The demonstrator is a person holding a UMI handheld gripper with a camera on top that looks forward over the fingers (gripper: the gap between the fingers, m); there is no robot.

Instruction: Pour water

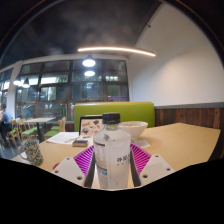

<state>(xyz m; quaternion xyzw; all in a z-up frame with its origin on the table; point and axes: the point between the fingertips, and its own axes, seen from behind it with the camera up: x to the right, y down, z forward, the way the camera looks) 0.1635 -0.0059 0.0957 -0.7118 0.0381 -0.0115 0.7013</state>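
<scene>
A clear plastic water bottle (112, 155) with a white cap and a white printed label stands upright between my gripper's (112, 160) fingers. Both magenta pads (85, 157) press against its sides, so the gripper is shut on it. The bottle looks lifted above the light wooden table (180, 140). Just beyond the bottle, a white bowl (133, 128) sits on the table. The bottle's base is hidden below the fingers.
A booklet or menu (90, 126) and a white paper (62, 138) lie on the table to the left. A small patterned object (34, 152) stands nearer on the left. A green bench back (115, 110) runs behind the table, with windows beyond.
</scene>
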